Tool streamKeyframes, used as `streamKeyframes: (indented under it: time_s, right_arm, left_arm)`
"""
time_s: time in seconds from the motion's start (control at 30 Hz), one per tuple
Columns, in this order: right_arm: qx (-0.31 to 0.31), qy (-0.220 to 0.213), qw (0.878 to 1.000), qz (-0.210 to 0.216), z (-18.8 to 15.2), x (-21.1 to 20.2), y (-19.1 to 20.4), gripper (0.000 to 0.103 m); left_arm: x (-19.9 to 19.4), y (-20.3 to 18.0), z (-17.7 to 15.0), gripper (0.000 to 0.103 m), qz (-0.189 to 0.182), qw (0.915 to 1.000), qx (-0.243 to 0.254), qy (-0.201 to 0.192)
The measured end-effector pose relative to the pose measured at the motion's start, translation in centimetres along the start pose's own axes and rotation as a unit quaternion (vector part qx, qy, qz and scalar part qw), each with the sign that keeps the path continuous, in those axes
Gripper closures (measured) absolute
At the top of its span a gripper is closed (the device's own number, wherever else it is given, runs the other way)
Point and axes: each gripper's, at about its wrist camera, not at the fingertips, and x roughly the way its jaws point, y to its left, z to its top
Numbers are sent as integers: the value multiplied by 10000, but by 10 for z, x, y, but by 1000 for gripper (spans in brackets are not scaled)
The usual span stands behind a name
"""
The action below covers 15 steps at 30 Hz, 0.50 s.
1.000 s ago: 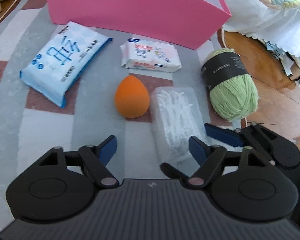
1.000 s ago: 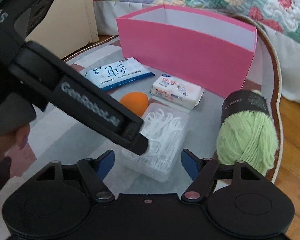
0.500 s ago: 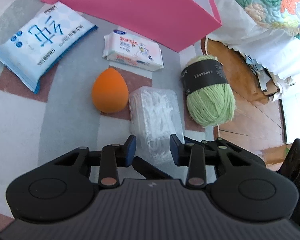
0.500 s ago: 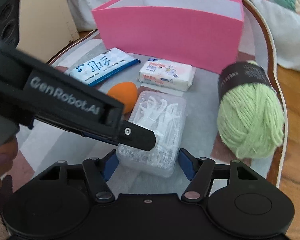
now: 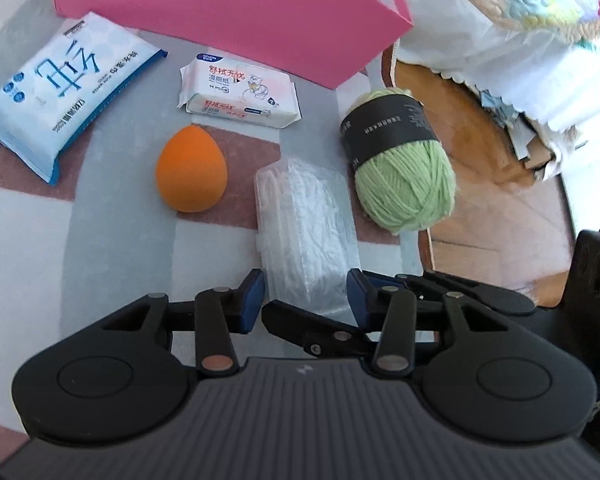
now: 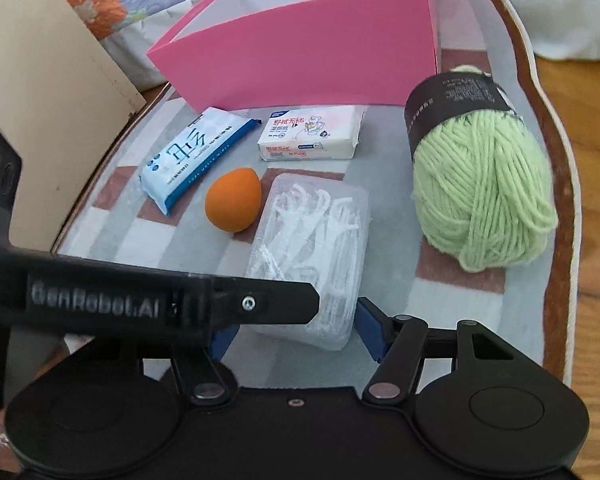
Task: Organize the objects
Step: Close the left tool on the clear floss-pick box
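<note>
From the left wrist, I am working over a striped rug (image 5: 112, 240) beside a wooden floor (image 5: 496, 216). The clear floss-pick box (image 5: 304, 220) is lying long axis straight ahead, its near end between my left gripper (image 5: 306, 294) pads, jaws opening, not pressing.

From the right wrist, my right gripper (image 6: 294, 332) is closing astride the same box (image 6: 312, 248), not yet clamping. Pink box (image 6: 300, 64) is standing beyond.

My left hand-held gripper (image 5: 306, 294) tilts steeply down, its jaws opening, blue pads apart. My right hand-held gripper (image 6: 296, 330) tilts down likewise, its jaws closing slowly with the pads not yet pressing. The two cross, one left finger (image 6: 260, 304) lying over my right one's view.
</note>
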Motion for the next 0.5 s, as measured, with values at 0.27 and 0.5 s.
streamKeyframes:
  time_s: [0.27,0.5]
  right_arm:
    - [-301,143,9994,-7,3,-18,19,36]
    - [-854,303,9958,-117,14,-43,47,36]
  left_arm:
    - [-29,-13,1,60,170,9997,48,170]
    - [-60,-16,8,60,32,9993,-203,298]
